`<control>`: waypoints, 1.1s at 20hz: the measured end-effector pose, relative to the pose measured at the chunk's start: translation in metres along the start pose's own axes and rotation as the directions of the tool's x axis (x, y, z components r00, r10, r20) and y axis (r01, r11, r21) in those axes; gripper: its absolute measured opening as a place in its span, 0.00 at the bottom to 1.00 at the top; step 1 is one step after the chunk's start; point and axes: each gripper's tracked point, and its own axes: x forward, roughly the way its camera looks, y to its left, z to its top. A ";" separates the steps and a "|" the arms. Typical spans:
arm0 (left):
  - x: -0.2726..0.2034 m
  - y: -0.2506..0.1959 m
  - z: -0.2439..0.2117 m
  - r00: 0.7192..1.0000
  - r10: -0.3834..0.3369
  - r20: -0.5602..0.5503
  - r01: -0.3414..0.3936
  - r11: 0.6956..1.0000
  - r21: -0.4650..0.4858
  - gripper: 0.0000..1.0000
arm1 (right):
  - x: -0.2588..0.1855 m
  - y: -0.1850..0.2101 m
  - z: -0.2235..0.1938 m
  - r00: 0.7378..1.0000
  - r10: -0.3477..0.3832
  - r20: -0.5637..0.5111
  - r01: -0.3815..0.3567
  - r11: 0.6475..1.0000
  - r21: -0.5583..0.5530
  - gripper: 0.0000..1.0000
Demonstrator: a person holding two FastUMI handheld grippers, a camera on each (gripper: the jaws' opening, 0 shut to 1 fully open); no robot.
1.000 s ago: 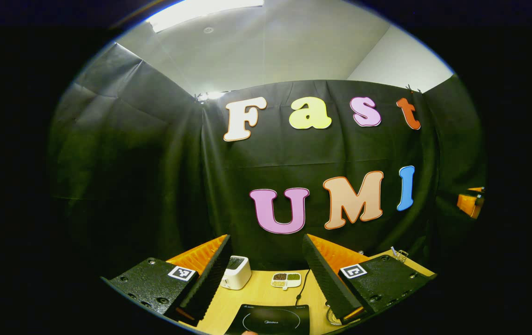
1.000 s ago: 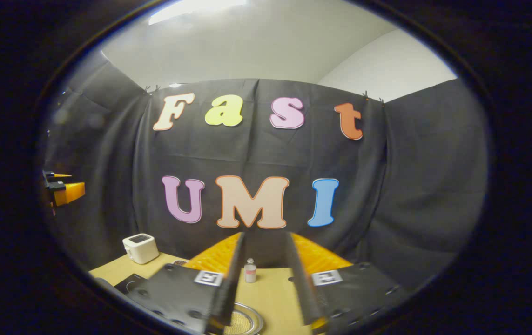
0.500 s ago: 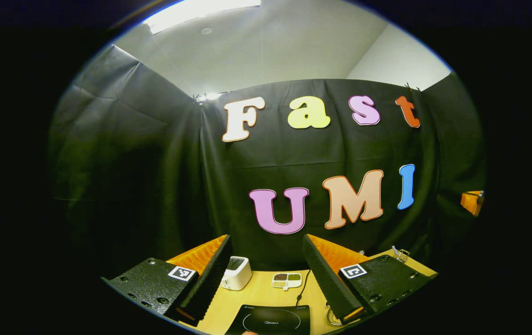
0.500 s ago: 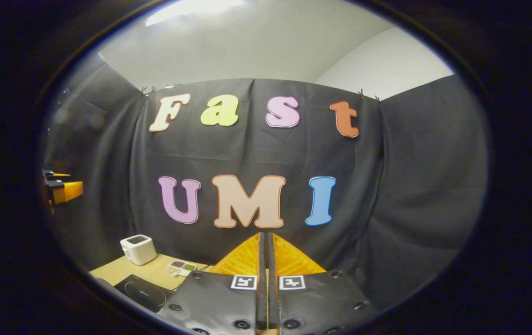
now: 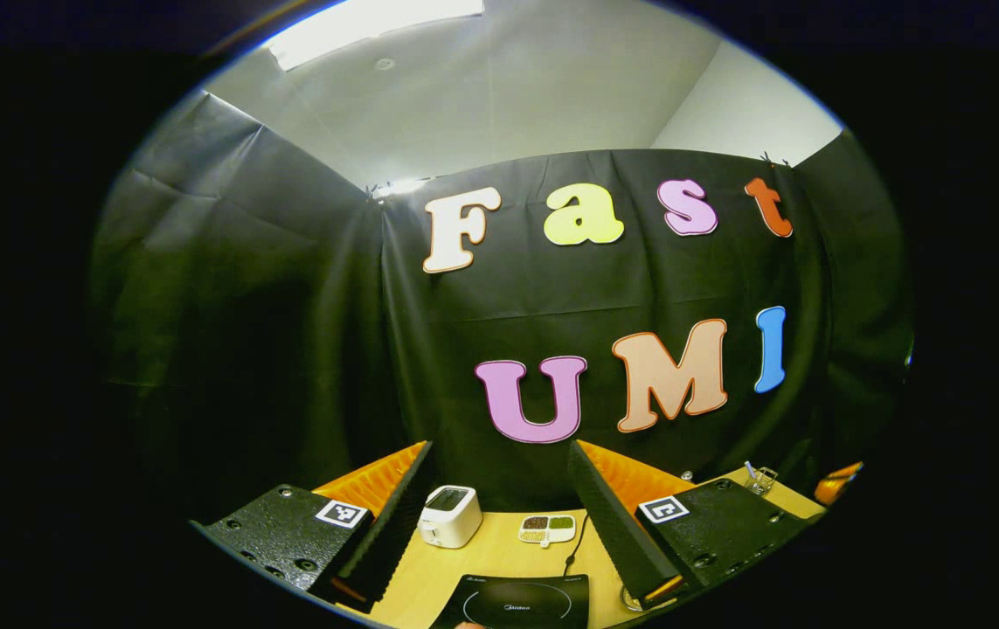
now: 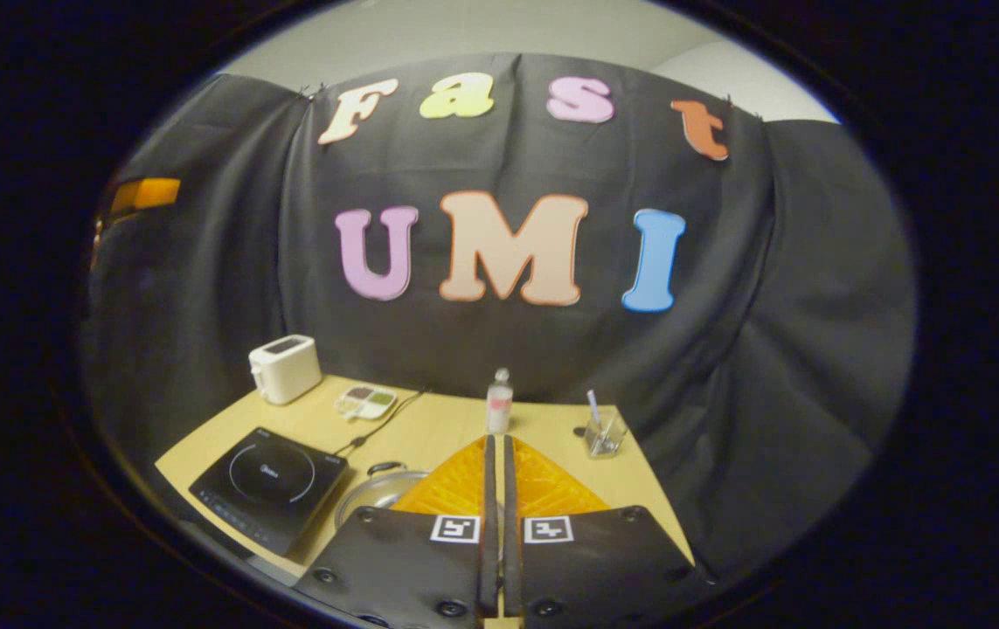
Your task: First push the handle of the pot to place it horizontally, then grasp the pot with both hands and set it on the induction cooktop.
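Tilted downward since half a second ago, our right tongs now look across the whole desk, where before we saw mostly the booth wall; their two fingers stay pressed together with nothing between them. In the right gripper view the pot sits on the desk at about 10 o'clock from the fingertips, partly hidden behind them, its small loop handle at the far rim; we cannot tell how the handle lies. Just beside the pot, at its 9 o'clock, lies the black induction cooktop, bare on top, with a cord running from it toward the back of the desk. Farther back we see a white toaster at 11 o'clock, a small divided dish near it, a clear bottle at 12 o'clock, and a glass with a straw at 1 o'clock. Our left tongs have barely shifted and stand wide apart, gripping nothing. In the left gripper view the cooktop lies between the fingers at 6 o'clock, with the toaster and dish behind it, and a sliver of the pot's rim shows beside the right finger.
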 end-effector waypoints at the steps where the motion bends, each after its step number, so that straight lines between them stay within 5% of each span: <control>1: -0.001 0.002 -0.001 1.000 0.006 -0.003 -0.006 1.000 0.001 1.00 | 0.002 0.005 -0.021 0.999 0.014 -0.039 -0.014 1.000 -0.004 0.02; 8: -0.008 0.010 -0.010 0.999 0.048 -0.022 -0.048 0.999 0.014 0.97 | 0.007 0.040 -0.133 0.962 0.146 -0.229 -0.158 0.987 -0.037 0.04; 12: -0.012 0.019 -0.016 0.996 0.077 -0.036 -0.077 0.997 0.012 0.97 | 0.009 0.057 -0.192 0.911 0.202 -0.359 -0.228 0.973 -0.031 0.04; 17: -0.015 0.031 -0.026 0.992 0.115 -0.059 -0.114 0.993 0.025 0.97 | 0.006 0.065 -0.241 0.847 0.232 -0.478 -0.279 0.960 -0.030 0.05; 22: -0.017 0.036 -0.035 0.987 0.136 -0.084 -0.135 0.991 0.014 0.96 | 0.009 0.066 -0.267 0.815 0.238 -0.528 -0.296 0.955 -0.027 0.04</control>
